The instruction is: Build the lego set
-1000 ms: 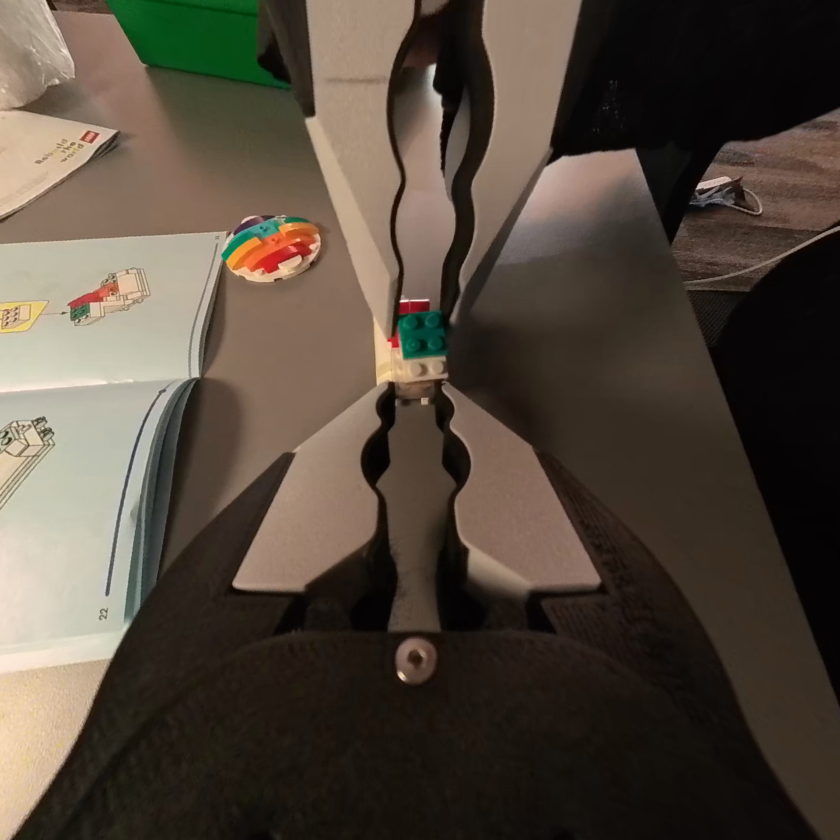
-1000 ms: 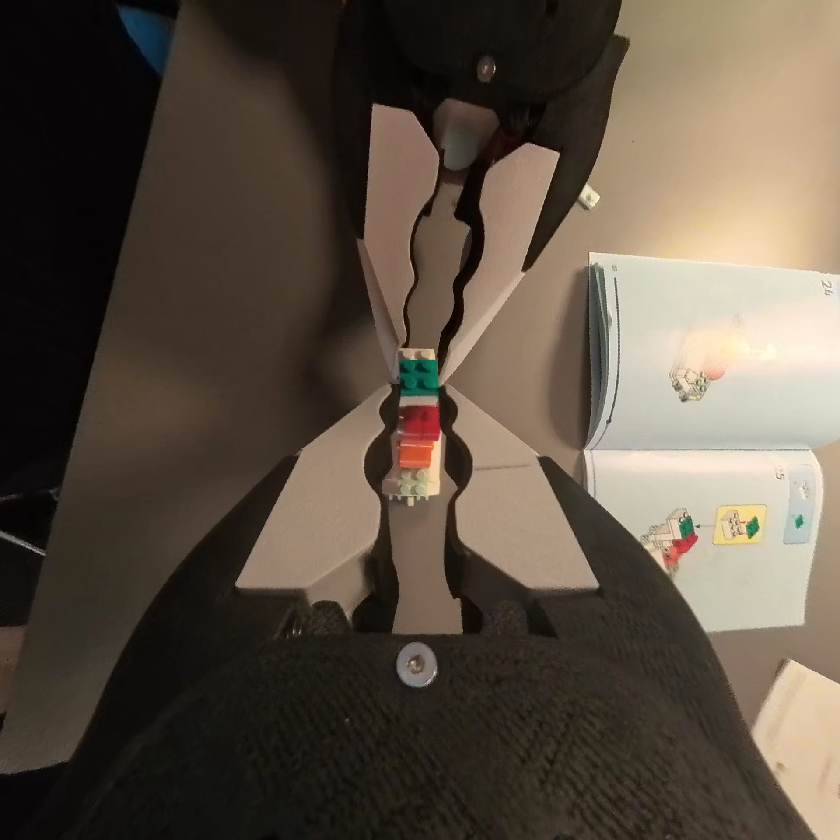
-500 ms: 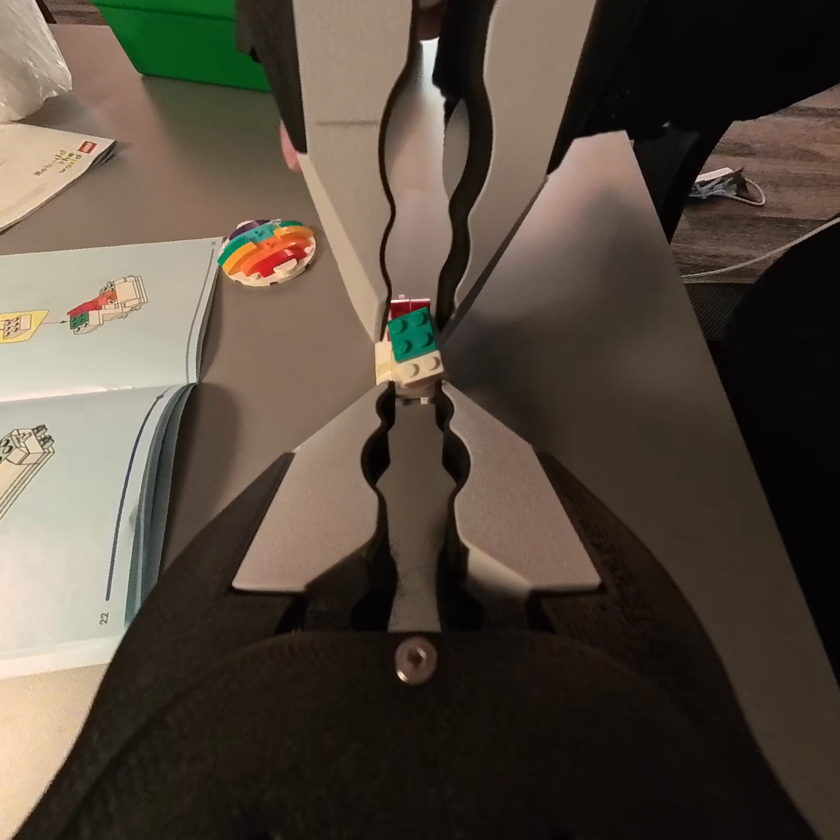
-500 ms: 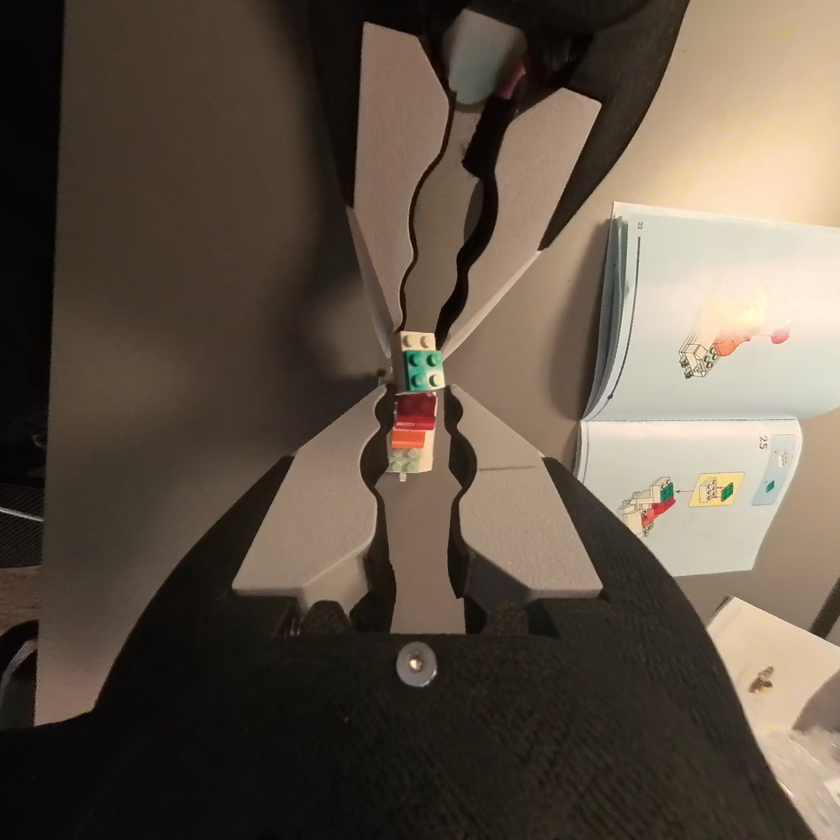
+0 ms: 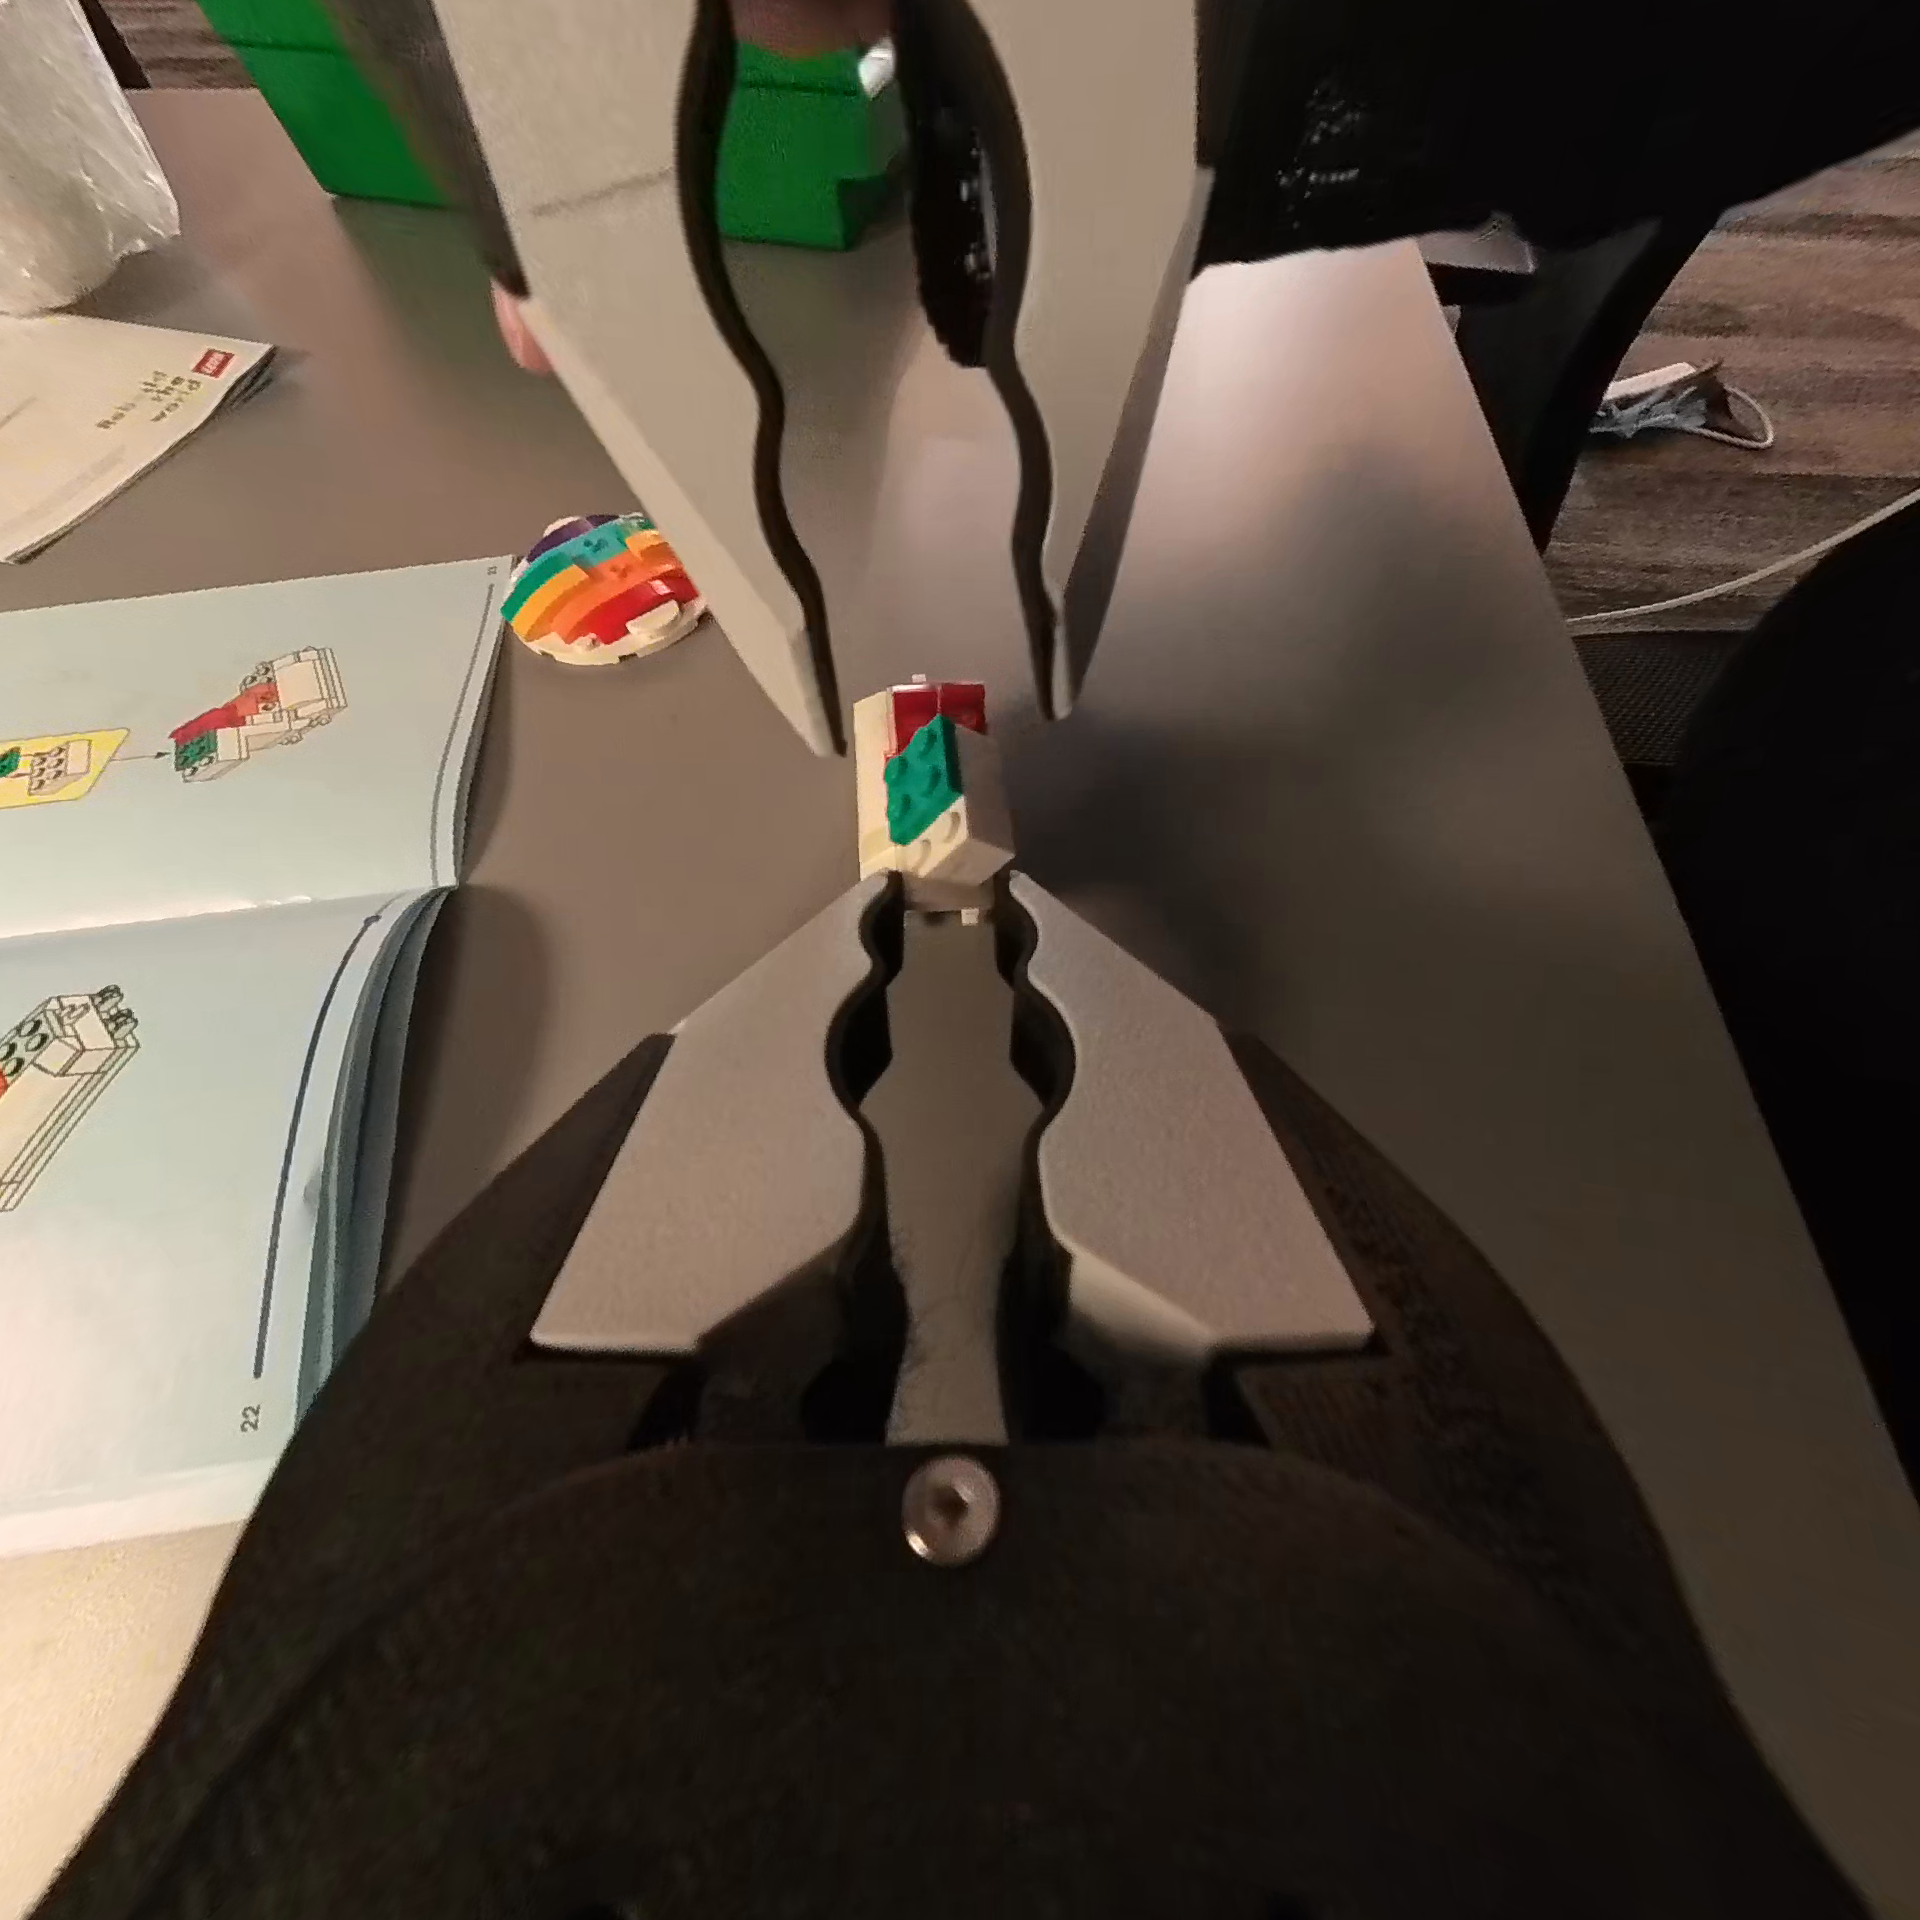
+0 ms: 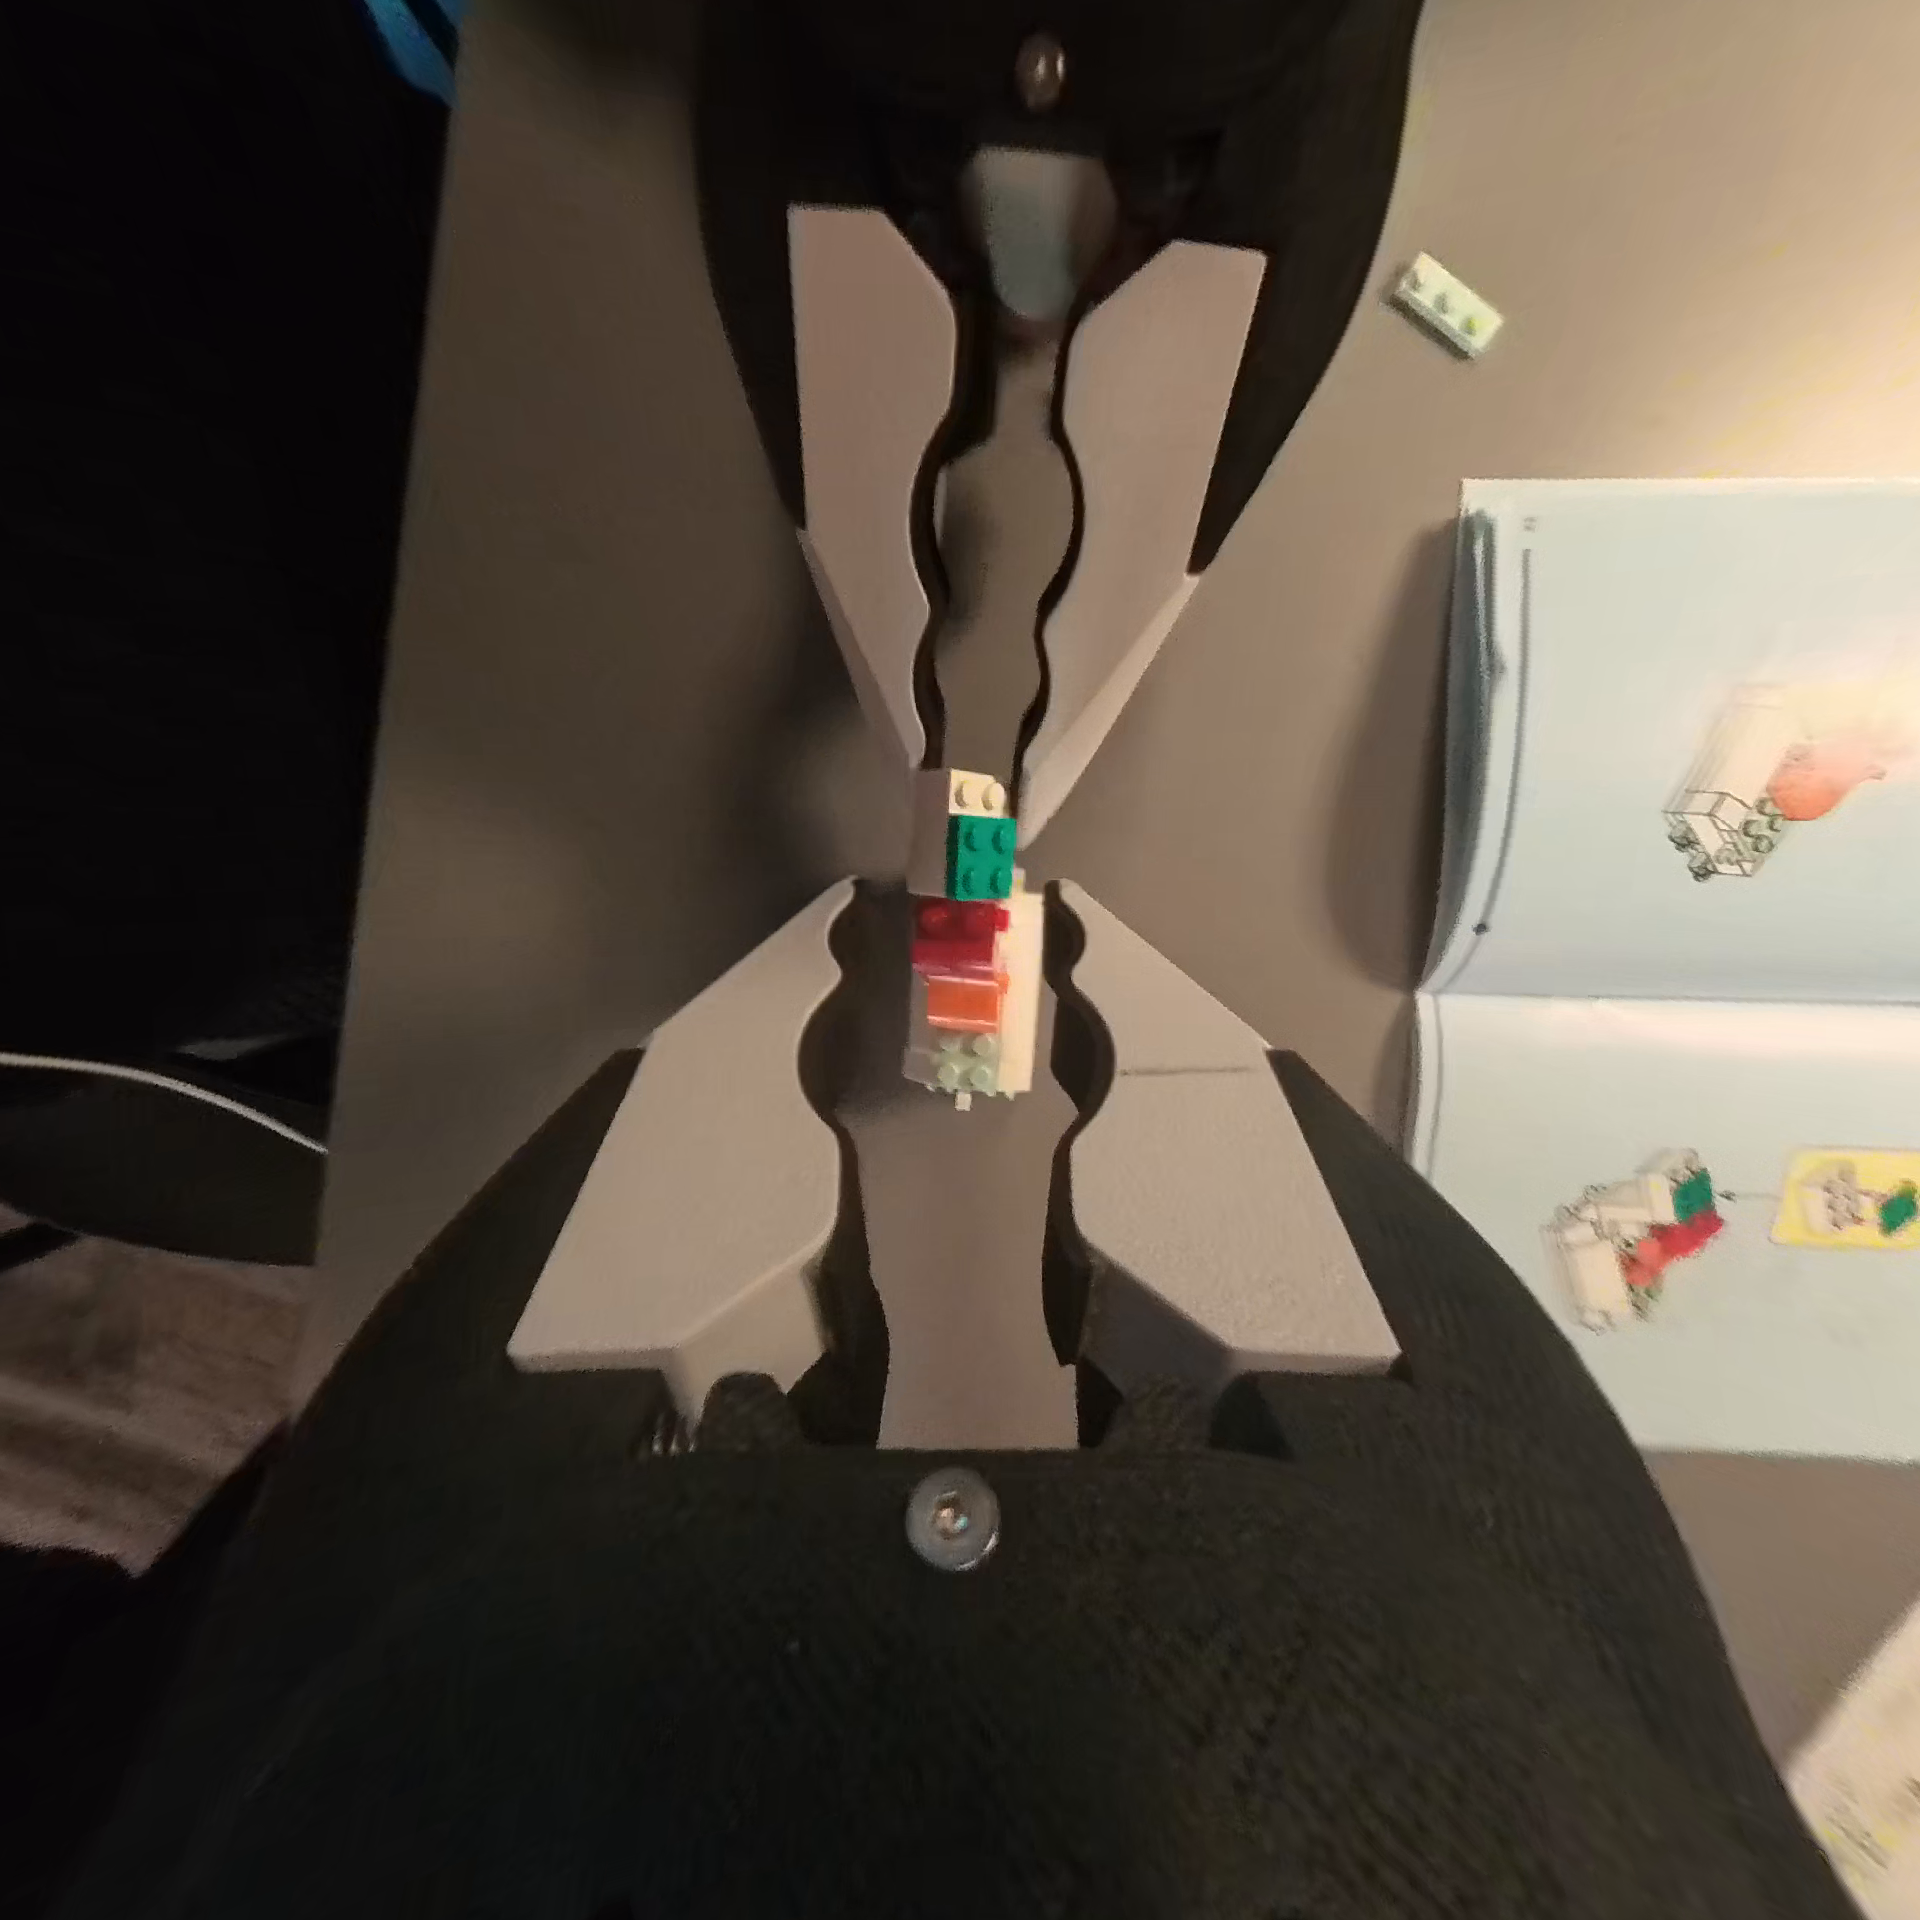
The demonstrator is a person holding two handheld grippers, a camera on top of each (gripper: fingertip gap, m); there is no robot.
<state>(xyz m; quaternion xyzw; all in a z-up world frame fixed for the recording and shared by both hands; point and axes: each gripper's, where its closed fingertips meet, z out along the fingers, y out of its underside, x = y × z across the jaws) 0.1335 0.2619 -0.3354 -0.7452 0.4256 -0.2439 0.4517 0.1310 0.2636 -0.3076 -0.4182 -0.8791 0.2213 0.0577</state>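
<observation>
gripping the small white lego build with a green plate and red and orange bricks [image 5: 930, 792] at its near white end, the left gripper [image 5: 943, 891] has its jaws clamped on it, held up above the grey table [image 5: 665, 790]; facing it, the right gripper [image 5: 940, 727] has its jaws apart, the tips standing either side of the build's red end, and i can't tell whether they touch it; in the right wrist view the build [image 6: 971, 940] runs down between that gripper's spread fingers; off to the side lie the open pale blue instruction booklet [image 5: 208, 831], a round rainbow-coloured lego disc [image 5: 606, 601] just beside its page corner, a green box [image 5: 790, 156] at the back, and a small pale green plate [image 6: 1447, 304] alone on the table
</observation>
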